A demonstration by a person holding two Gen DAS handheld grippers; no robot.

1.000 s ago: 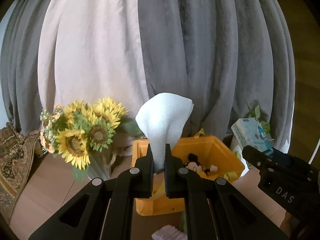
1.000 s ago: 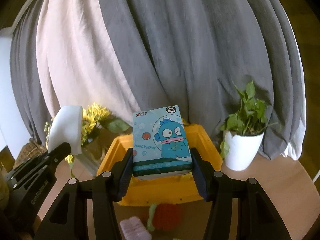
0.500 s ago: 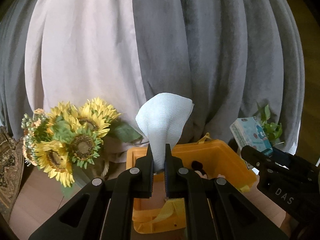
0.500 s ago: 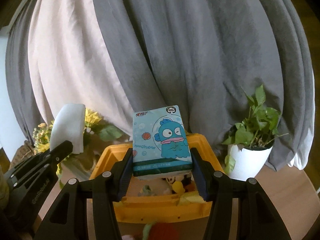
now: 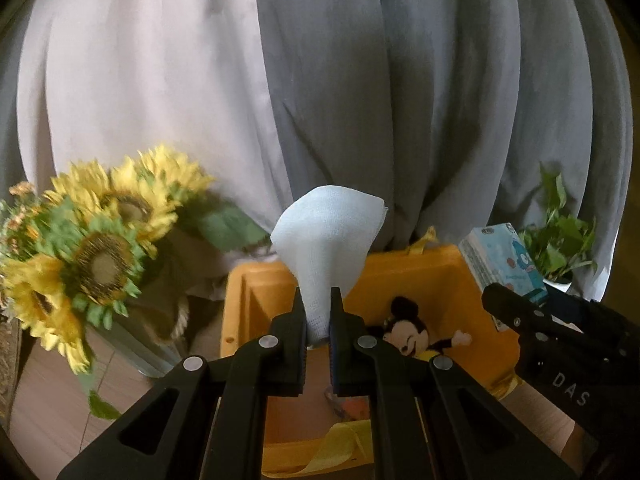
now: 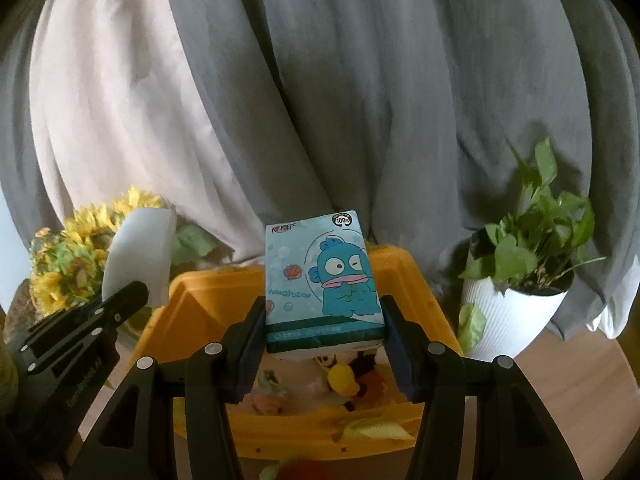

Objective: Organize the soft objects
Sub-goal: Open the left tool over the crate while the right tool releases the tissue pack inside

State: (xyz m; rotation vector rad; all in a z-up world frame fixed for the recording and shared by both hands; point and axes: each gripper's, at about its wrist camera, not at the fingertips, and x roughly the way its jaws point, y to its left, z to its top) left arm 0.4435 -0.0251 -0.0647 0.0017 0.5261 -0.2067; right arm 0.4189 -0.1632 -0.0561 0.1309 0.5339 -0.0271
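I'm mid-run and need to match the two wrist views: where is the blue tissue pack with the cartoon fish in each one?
Left wrist: the tissue pack is at the right edge, above the right gripper, in front of the potted plant.
Right wrist: it is centre frame, clamped between the fingers.
Shared landmark: the yellow bin, behind the pack in both views.
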